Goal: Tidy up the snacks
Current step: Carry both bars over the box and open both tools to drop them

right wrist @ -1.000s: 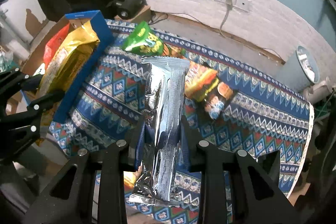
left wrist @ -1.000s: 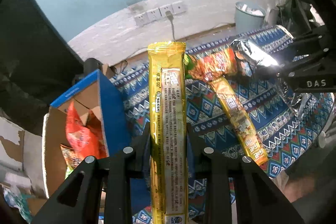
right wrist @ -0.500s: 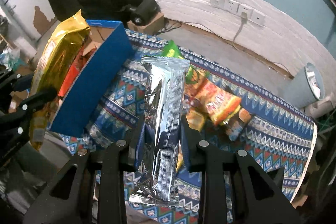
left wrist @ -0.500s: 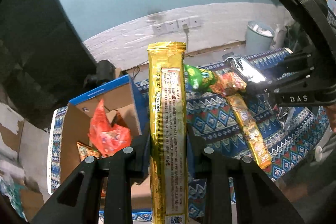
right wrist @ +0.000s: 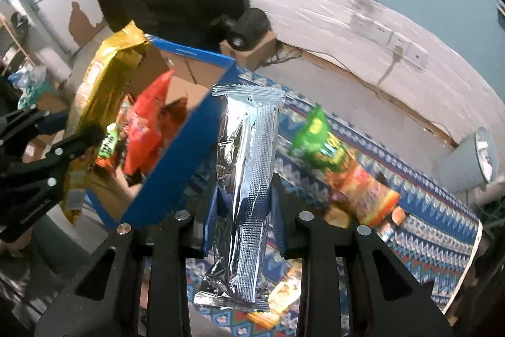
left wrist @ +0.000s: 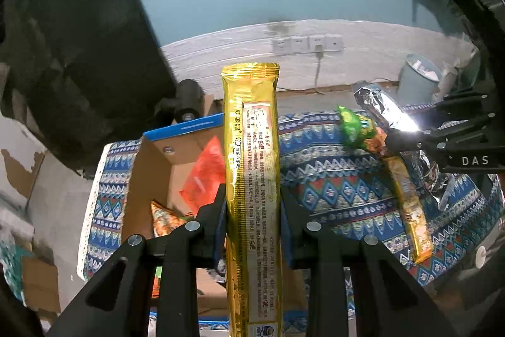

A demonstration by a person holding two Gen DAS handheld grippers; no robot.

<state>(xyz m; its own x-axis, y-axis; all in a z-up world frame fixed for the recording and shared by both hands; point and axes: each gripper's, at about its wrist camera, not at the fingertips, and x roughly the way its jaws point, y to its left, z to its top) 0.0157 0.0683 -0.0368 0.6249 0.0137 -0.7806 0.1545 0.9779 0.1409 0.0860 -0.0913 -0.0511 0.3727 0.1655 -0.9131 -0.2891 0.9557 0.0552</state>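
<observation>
At the bottom centre of the left wrist view, the left gripper [left wrist: 252, 223] is clamped on the gold pack [left wrist: 252, 179] near its lower half, so the pack stands upright along the fingers, probably to drop in end first. The right gripper [right wrist: 243, 210] likewise pinches the silver pack [right wrist: 249, 179] about its middle, top seal pointing away.

Behind the gold pack, lower left of centre, the box [left wrist: 151, 179] lies open with its blue rim toward the wall; a red bag [left wrist: 205, 176] leans inside, leaving bare cardboard at its left. In the right view the box's blue wall [right wrist: 176, 166] rises just left of the silver pack, an edge I judge it must clear.

On the patterned cloth [left wrist: 331, 185] to the right, a green bag [left wrist: 353, 128] and a long yellow pack [left wrist: 410, 210] wait loose, with open cloth between them and the box. Farther off stand the white wall and a bin [left wrist: 416, 78].
</observation>
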